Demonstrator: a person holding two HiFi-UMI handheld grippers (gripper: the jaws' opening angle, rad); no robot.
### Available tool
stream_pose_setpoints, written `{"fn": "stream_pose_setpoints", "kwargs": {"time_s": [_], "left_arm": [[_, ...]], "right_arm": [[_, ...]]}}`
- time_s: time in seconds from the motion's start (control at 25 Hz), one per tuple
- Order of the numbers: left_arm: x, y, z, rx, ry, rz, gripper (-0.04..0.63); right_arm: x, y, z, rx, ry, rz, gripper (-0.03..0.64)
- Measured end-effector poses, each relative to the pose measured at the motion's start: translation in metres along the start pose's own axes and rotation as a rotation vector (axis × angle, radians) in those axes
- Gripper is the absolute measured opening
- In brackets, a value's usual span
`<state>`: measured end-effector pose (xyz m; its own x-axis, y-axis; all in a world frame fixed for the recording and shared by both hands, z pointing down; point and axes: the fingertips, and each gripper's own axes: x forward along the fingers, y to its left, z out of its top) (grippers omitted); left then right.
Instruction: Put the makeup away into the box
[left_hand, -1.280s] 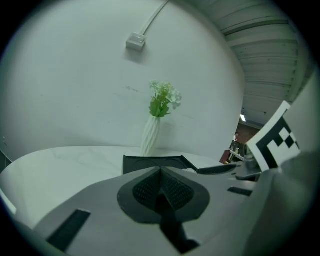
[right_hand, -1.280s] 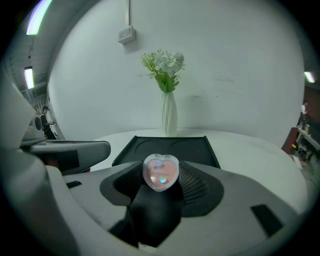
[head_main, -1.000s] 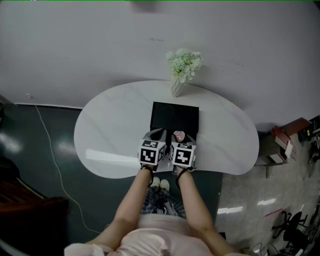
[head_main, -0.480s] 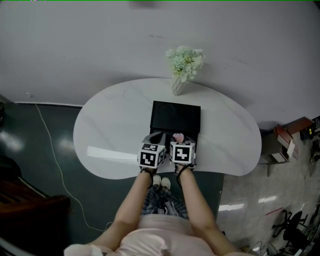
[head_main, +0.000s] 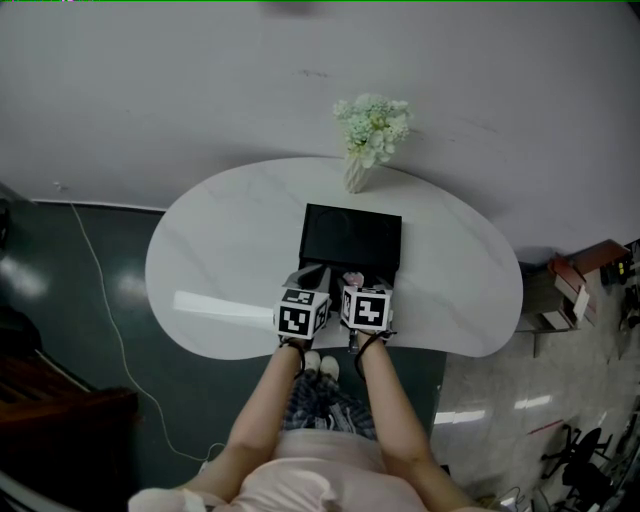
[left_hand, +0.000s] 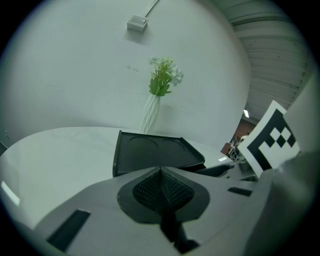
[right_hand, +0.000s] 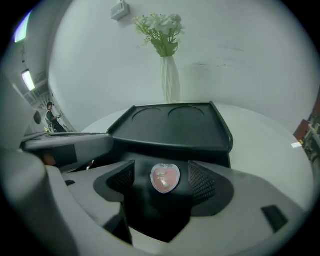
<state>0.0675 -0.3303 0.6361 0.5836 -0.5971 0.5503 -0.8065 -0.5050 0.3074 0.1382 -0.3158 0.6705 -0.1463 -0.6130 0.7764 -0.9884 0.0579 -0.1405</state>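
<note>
A pink heart-shaped makeup compact (right_hand: 165, 177) lies on the dark inside of the black box, in front of its raised lid (right_hand: 175, 125). My right gripper (right_hand: 164, 181) straddles it; its jaws have just been opening, and both pads stand clear of the compact. In the head view the compact (head_main: 353, 279) peeks out just ahead of the right gripper (head_main: 360, 284), at the near end of the box (head_main: 350, 235). My left gripper (left_hand: 161, 186) hovers beside it at the box's near left corner, shut with its pads (left_hand: 147, 187) pressed together and nothing between them.
The box sits on a white kidney-shaped table (head_main: 220, 270). A white vase of pale flowers (head_main: 368, 140) stands just behind the box, against the wall. The right gripper's marker cube (left_hand: 270, 145) shows close at the right of the left gripper view.
The right gripper has dipped slightly toward the box, and less of the pink compact shows ahead of it. The left gripper has stayed put.
</note>
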Motion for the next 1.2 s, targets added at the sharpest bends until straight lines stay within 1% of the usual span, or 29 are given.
{"fn": "stream_pose_setpoints", "kwargs": {"time_s": [0.04,0.28,0.36,0.48,0.6,0.72,0.96,1.08,1.2], "left_arm": [[-0.001,0.001,0.000,-0.001,-0.001,0.003,0.026],[-0.003,0.003,0.003,-0.006,-0.010,0.014,0.026],[-0.004,0.003,0.005,-0.004,-0.018,0.017,0.026],[-0.009,0.004,0.014,0.004,-0.036,0.024,0.026],[-0.018,0.006,0.030,0.018,-0.071,0.032,0.026],[-0.034,0.005,0.053,0.040,-0.120,0.041,0.026],[-0.070,-0.003,0.113,0.131,-0.249,0.066,0.026],[-0.089,-0.009,0.140,0.168,-0.322,0.078,0.026],[-0.107,-0.014,0.161,0.183,-0.395,0.084,0.026]], "right_arm": [[-0.002,-0.001,0.000,0.007,-0.006,0.001,0.352],[-0.010,-0.004,0.001,0.024,-0.032,0.008,0.353],[-0.016,-0.006,0.006,0.025,-0.059,0.009,0.346],[-0.032,-0.018,0.016,0.038,-0.125,-0.003,0.312],[-0.057,-0.040,0.035,0.061,-0.226,-0.037,0.259],[-0.090,-0.064,0.060,0.070,-0.355,-0.069,0.207],[-0.167,-0.106,0.112,0.040,-0.629,-0.151,0.088],[-0.202,-0.119,0.129,0.025,-0.733,-0.195,0.040],[-0.231,-0.130,0.141,0.015,-0.809,-0.224,0.018]]}}
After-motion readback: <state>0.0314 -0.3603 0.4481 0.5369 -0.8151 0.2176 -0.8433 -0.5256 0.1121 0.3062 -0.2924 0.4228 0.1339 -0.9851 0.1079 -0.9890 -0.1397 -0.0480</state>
